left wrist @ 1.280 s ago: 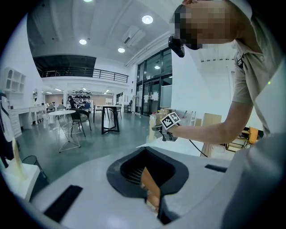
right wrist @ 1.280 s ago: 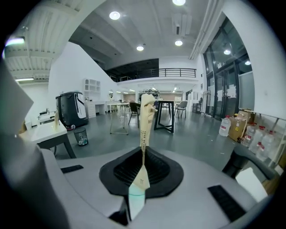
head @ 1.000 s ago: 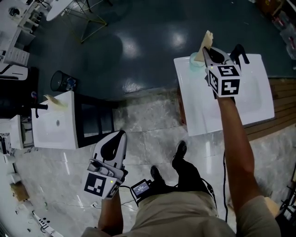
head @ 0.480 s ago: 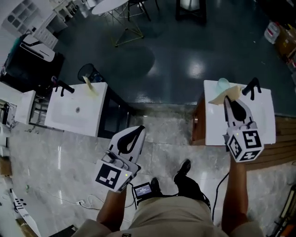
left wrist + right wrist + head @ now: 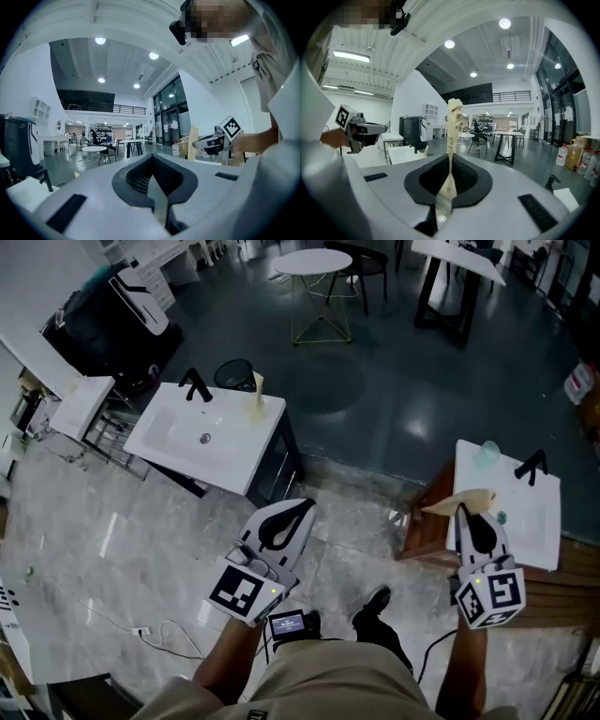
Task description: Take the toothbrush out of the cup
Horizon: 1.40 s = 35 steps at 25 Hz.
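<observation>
A cream paper-wrapped toothbrush [image 5: 457, 502] sticks out sideways from my right gripper [image 5: 463, 510], whose jaws are shut on its lower end. In the right gripper view the toothbrush [image 5: 451, 136] stands upright between the dark pads of the right gripper [image 5: 450, 161]. The pale green cup [image 5: 487, 454] stands on the far corner of the white sink unit [image 5: 530, 521] at the right, apart from the toothbrush. My left gripper [image 5: 302, 509] is held in mid-air over the marble floor. In the left gripper view the left gripper [image 5: 152, 160] is shut with nothing in it.
A second white sink unit [image 5: 187, 442] with a black tap [image 5: 195, 385] stands at the left. A cream stick [image 5: 256, 392] rises at its far corner, next to a black bin [image 5: 234, 374]. A round table [image 5: 316, 262] stands on the dark floor beyond.
The right gripper has drawn back from the cup and the right sink with the toothbrush in it. Both grippers have moved; more of the room now shows.
</observation>
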### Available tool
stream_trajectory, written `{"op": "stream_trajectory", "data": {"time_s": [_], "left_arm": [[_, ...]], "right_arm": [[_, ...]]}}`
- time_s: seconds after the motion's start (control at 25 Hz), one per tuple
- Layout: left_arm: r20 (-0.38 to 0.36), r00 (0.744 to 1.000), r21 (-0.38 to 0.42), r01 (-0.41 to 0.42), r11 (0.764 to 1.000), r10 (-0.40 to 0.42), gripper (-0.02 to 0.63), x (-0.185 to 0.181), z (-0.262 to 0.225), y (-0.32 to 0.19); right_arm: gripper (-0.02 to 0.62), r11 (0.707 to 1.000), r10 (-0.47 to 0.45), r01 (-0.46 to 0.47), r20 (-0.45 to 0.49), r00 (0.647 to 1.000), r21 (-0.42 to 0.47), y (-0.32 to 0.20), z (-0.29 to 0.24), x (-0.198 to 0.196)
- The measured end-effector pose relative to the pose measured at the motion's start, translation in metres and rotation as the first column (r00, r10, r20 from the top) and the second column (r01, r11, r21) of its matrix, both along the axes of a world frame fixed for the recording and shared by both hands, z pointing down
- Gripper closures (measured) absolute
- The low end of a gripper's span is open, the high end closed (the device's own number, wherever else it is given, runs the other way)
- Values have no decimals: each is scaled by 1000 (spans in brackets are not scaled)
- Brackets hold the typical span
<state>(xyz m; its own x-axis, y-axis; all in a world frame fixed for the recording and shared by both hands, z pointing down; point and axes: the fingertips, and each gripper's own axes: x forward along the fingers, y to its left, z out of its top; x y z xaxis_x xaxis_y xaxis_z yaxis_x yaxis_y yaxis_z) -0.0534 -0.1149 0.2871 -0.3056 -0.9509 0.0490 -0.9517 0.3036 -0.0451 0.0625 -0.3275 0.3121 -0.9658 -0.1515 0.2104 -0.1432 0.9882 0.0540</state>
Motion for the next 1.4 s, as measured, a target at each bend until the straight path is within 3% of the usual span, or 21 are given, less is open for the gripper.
{"op": "stream_trajectory", "data": {"time_s": [0.52, 0.76, 1.0, 1.2, 1.4], "left_arm": [[-5, 997, 57, 75, 996, -75, 600, -9, -14, 143], [-5, 995, 63, 97, 993, -97, 600, -20, -19, 162], [-7, 985, 42, 174, 984, -174, 600, -35, -18, 158], [0, 958, 22, 288, 957, -288, 600, -58, -19, 144], [13, 903, 3, 429, 903, -429, 600, -66, -25, 132]], "right_arm": [[577, 997, -55, 54, 5, 998, 47, 132, -22, -20], [577, 993, -97, 96, 12, 995, 73, 150, -34, -42], [577, 980, -195, 194, 18, 981, 51, 147, -29, -83], [577, 942, -334, 333, 28, 942, 35, 140, -25, -135], [577, 889, -458, 457, 32, 888, 27, 119, -25, -174]]}}
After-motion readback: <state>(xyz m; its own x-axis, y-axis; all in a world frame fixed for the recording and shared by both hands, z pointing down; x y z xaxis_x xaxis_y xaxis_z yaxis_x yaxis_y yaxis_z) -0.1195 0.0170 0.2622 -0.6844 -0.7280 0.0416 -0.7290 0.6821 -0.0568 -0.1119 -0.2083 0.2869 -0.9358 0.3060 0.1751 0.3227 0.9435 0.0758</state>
